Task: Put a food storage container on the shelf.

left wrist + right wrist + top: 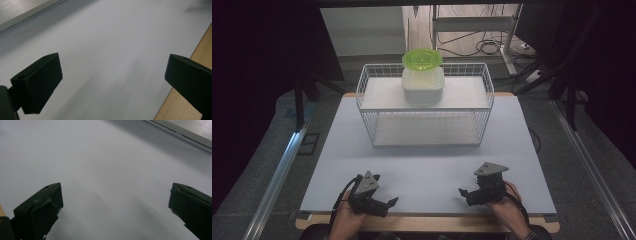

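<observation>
A white wire basket (pixel 425 125) stands on the pale blue mat (pixel 427 165) at the far middle of the table. On its upper shelf rests a white plastic box (pixel 422 85), and a round green lid (pixel 422 58) lies on top of the box. My left gripper (pixel 390 204) rests open near the front edge, left of centre, jaws pointing right. My right gripper (pixel 464 194) rests open at the front right, jaws pointing left. In the left gripper view the fingers (pixel 37 85) stand wide apart over bare mat; in the right gripper view the fingers (pixel 40 210) do the same.
The wooden table edge (pixel 190 100) runs just beyond the mat at the front. Metal floor rails (pixel 277 175) flank the table on both sides. Cables (pixel 487 47) and a metal stand lie on the floor behind the basket.
</observation>
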Action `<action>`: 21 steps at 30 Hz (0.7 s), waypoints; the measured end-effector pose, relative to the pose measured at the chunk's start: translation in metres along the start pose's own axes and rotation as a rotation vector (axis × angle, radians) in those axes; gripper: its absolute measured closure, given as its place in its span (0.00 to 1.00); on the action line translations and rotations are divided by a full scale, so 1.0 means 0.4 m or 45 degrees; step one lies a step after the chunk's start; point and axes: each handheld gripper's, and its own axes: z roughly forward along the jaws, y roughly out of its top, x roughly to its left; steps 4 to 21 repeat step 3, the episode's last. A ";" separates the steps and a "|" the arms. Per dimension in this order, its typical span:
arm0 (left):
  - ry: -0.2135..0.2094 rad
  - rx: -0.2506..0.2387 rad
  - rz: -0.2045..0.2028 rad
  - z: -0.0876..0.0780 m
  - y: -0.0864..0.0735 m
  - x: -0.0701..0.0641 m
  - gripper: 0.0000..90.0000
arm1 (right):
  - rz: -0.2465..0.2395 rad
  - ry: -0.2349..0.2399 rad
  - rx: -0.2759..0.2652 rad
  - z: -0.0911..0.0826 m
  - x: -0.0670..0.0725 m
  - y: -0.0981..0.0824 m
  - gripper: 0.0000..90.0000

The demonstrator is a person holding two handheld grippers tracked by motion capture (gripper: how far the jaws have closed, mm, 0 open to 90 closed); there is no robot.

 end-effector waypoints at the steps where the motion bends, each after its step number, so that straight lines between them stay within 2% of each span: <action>1: 0.000 0.000 0.000 0.000 0.000 0.000 0.01 | 0.000 -0.001 0.001 0.000 0.000 0.000 0.00; 21: -0.001 -0.003 -0.001 0.001 0.001 0.000 0.01 | -0.001 -0.002 0.000 0.000 0.000 0.000 0.00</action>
